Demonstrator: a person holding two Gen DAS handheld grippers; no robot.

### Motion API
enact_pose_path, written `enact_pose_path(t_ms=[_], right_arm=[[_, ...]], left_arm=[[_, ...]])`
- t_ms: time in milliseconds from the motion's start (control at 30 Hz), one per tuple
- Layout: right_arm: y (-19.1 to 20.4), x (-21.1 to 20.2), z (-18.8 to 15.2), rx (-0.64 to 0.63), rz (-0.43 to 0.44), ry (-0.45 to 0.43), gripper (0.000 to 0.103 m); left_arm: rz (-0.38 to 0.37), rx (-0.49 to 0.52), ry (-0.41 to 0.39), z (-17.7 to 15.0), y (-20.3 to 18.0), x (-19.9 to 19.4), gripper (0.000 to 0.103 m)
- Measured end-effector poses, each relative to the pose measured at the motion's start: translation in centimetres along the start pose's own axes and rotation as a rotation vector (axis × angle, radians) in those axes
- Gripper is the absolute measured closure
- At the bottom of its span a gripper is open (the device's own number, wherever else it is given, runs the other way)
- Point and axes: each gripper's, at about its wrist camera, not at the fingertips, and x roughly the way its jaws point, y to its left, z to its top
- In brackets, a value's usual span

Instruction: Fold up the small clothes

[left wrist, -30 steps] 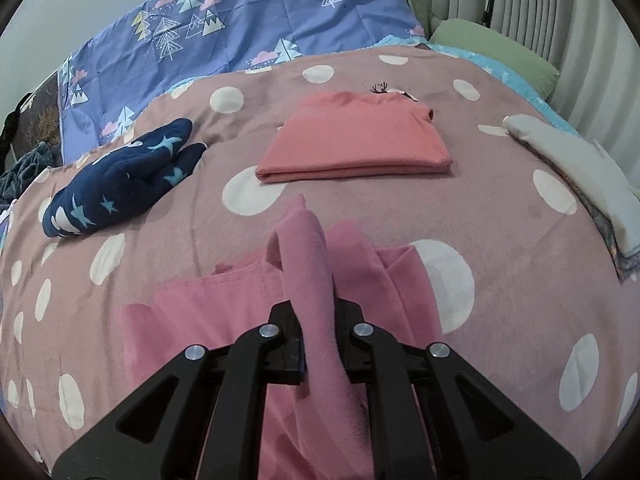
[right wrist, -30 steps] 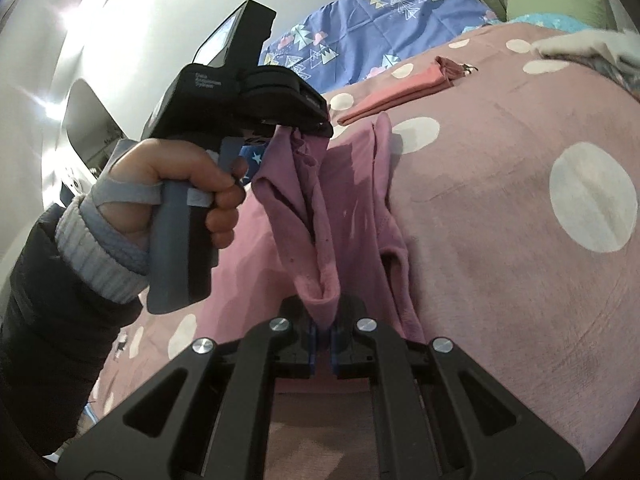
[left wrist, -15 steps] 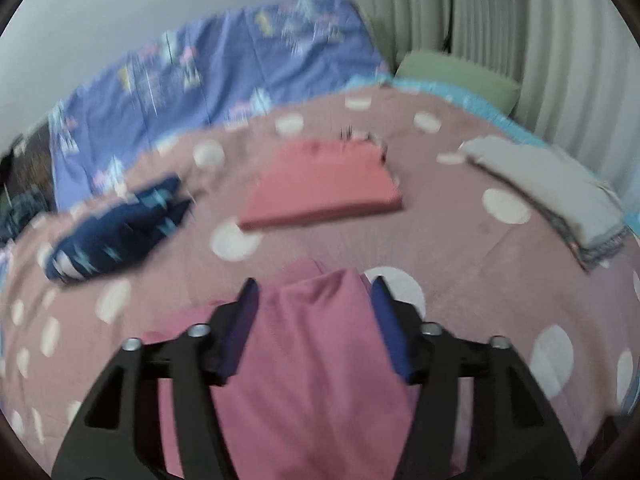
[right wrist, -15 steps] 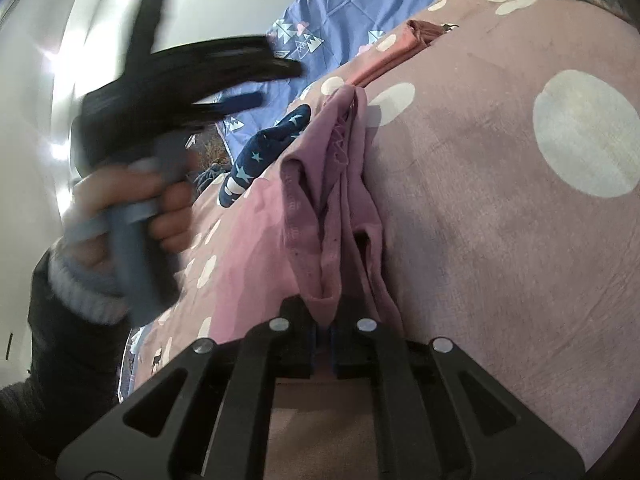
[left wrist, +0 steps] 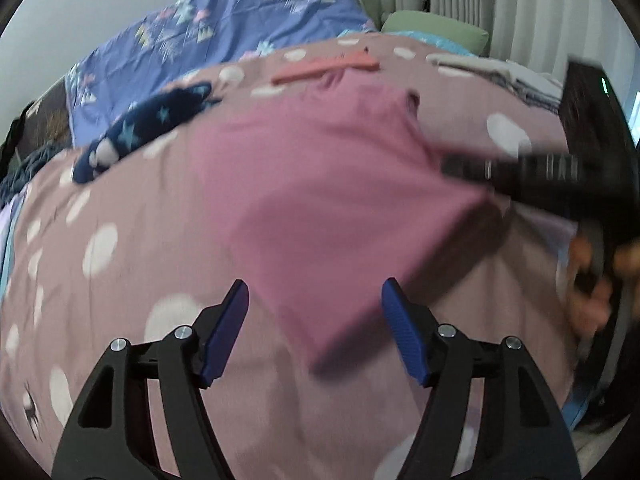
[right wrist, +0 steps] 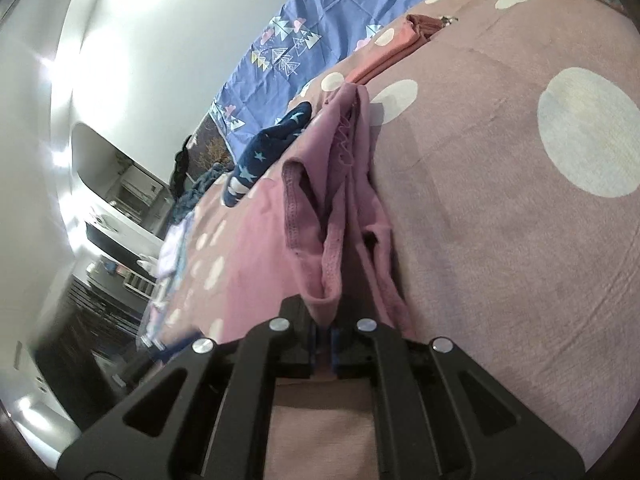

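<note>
A: Status on the left gripper [left wrist: 314, 328]?

B: Jaws are opening, blue pads [left wrist: 224, 332] wide apart. Nothing clamped. The near corner of the pink garment [left wrist: 340, 184] sits in the gap between them in the left wrist view, but the pads aren't pressing on it. That frame is blurred.

A: Right gripper [right wrist: 324, 344]?

B: Closed tight, pinching a bunched edge of the pink garment [right wrist: 320, 240]. Hemmed folds stand up right in front of the fingers. In the left view the right gripper [left wrist: 472, 168] shows as a dark blur at the garment's right corner, with the person's hand [left wrist: 592, 280] on its handle at the right edge.

A: Where's the garment?

B: On the dusty-pink bedspread with white dots [left wrist: 140, 220], roughly centre. Mostly spread flat, right edge lifted where it's pinched.

A: Anything else on the bed?

B: Folded coral top [left wrist: 324, 68] further back, lying flat. Navy piece with stars [left wrist: 148, 128] to the left of the pink garment, crumpled, just beside its far-left edge. A light-coloured stack [left wrist: 500, 68] at far right. All three apart from each other.

A: Beyond the bedspread?

B: Blue sheet with a tree print [left wrist: 224, 36] behind, green pillow [left wrist: 436, 30] at the back right by the curtain. In the right view the same coral top [right wrist: 396, 48] and navy piece [right wrist: 272, 148] line up past the pinched folds.
</note>
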Motion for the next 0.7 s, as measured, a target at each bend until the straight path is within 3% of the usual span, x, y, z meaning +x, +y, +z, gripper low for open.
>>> enact_pose_path(t_ms=[200, 400, 600, 700], right_arm=[[2.4, -1.6, 1.7, 0.044, 0.105, -0.030, 0.099], [1.7, -2.9, 1.0, 0.057, 0.060, -0.044, 0.099], [-1.5, -2.0, -1.4, 0.129, -0.032, 0.026, 0.099], [-2.3, -2.1, -1.9, 0.142, -0.048, 0.029, 0.099]], left_arm=[[0.094, 0.007, -0.024, -1.1, 0.0, 0.4, 0.034], [0.216, 0.010, -0.026, -2.0, 1.0, 1.0, 0.033], [0.173, -0.054, -0.020, -3.3, 2.6, 0.5, 0.032], [0.157, -0.044, -0.021, -3.4, 2.5, 0.5, 0.037]])
